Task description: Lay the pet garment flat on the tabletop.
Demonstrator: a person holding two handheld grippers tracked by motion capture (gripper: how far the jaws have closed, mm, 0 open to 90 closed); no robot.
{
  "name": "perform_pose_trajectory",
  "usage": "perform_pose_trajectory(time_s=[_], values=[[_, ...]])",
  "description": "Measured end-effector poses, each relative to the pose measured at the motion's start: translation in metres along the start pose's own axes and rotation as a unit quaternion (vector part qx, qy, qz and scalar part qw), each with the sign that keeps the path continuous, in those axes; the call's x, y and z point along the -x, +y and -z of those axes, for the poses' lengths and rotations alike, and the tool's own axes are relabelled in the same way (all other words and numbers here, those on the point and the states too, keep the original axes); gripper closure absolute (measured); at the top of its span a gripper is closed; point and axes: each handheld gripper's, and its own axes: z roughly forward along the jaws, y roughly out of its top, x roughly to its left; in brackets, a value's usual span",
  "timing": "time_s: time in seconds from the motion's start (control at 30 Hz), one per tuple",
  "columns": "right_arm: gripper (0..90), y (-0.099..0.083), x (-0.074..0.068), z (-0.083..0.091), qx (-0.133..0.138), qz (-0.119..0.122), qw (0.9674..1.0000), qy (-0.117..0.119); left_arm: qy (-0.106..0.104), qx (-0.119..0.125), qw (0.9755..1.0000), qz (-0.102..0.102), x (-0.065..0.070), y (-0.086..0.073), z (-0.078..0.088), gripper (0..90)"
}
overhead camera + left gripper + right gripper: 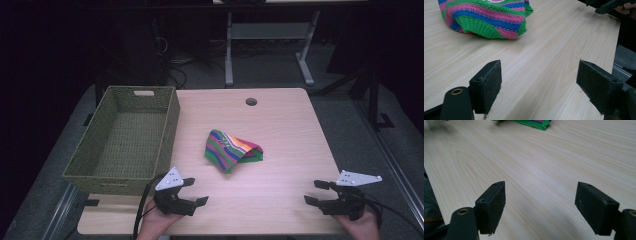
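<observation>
The striped knit cloth point(232, 150) lies bunched near the middle of the desk point(280, 120), loosely folded over itself, touching nothing else. Your left tool point(194, 191) sits at the near edge, jaws spread wide and empty, aimed at the cloth's green hem point(481, 27). Your right tool point(316, 192) rests at the near right corner, well apart from the cloth, also wide and holding nothing. Both look staged for a two-handed pickup. The woven basket point(125, 142) stands at the left edge, overhanging the desk slightly; nothing lies inside it, so it is the likely destination.
</observation>
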Motion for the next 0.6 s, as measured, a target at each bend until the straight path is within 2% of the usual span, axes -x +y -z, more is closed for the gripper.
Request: perform_pose_trajectory(time_s=[0.33, 0.5, 0.6], values=[[23.6, 0.005, -0.006, -0.004, -0.006, 0.009, 0.9999, 0.008, -0.004, -0.005, 1.0, -0.003, 0.0, -0.001, -0.003, 20.0], [22.3, 0.016, -0.01, -0.004, -0.001, 0.026, 0.9996, 0.007, -0.004, -0.002, 1.0, -0.005, 0.0, -0.001, -0.001, 20.0], [22.1, 0.025, -0.012, -0.004, 0.005, 0.024, 0.9996, 0.016, 0.0, -0.002, 1.0, -0.005, 0.0, -0.001, 0.0, 20.1]])
